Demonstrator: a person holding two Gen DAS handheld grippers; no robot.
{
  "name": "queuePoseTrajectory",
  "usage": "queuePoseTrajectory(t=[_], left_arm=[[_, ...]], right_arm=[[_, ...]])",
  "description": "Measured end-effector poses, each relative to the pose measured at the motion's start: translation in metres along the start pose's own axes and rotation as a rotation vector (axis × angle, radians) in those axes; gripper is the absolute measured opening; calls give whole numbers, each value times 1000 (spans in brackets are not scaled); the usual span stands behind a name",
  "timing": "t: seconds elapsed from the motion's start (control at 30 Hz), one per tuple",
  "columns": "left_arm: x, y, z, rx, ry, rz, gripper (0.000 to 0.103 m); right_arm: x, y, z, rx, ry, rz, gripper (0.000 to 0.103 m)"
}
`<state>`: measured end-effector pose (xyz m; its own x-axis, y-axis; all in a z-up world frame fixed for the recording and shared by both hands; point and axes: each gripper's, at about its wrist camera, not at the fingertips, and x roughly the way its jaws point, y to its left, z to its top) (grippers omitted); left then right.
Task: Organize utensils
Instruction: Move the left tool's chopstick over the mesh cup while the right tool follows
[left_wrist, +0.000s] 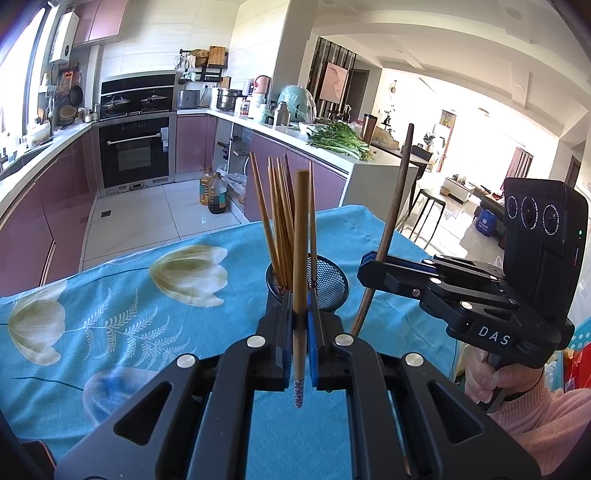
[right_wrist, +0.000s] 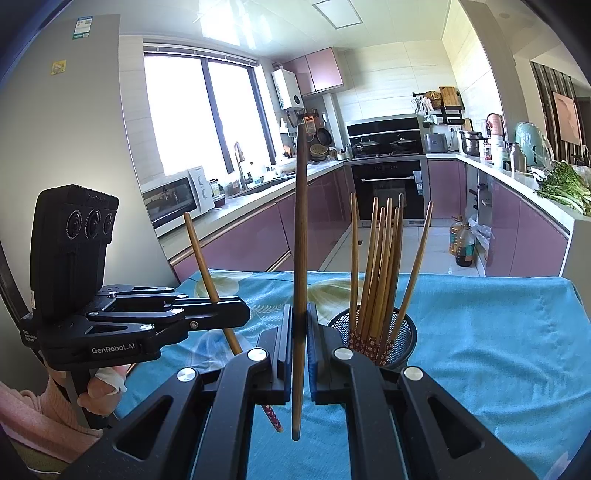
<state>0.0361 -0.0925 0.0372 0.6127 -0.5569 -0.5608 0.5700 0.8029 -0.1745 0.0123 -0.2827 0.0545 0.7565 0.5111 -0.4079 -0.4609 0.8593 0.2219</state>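
Observation:
A black mesh holder (left_wrist: 332, 284) (right_wrist: 400, 338) stands on the teal flowered tablecloth (left_wrist: 122, 332) (right_wrist: 487, 332) with several wooden chopsticks (left_wrist: 280, 229) (right_wrist: 380, 266) upright in it. My left gripper (left_wrist: 300, 306) (right_wrist: 245, 314) is shut on a light-brown chopstick (left_wrist: 301, 240) (right_wrist: 203, 254) with a patterned lower end, held nearly upright just in front of the holder. My right gripper (right_wrist: 300, 314) (left_wrist: 369, 264) is shut on a longer dark-brown chopstick (right_wrist: 301, 221) (left_wrist: 399, 199), also upright, just to the holder's side. A hand in a pink sleeve (left_wrist: 535, 413) holds the right gripper's handle.
Past the table's far edge the floor drops away to a kitchen with purple cabinets (right_wrist: 251, 236). Oil bottles (left_wrist: 214, 192) stand on the floor. Greens (left_wrist: 340, 140) lie on the counter, and a stool (left_wrist: 428, 206) stands past the table's right corner.

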Motion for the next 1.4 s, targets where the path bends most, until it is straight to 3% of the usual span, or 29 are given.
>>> queuePoseTrajectory(t=[1.4], left_arm=[[-8, -4, 23, 25, -51, 23, 7]], right_arm=[[-1, -2, 14, -6, -45, 7, 6]])
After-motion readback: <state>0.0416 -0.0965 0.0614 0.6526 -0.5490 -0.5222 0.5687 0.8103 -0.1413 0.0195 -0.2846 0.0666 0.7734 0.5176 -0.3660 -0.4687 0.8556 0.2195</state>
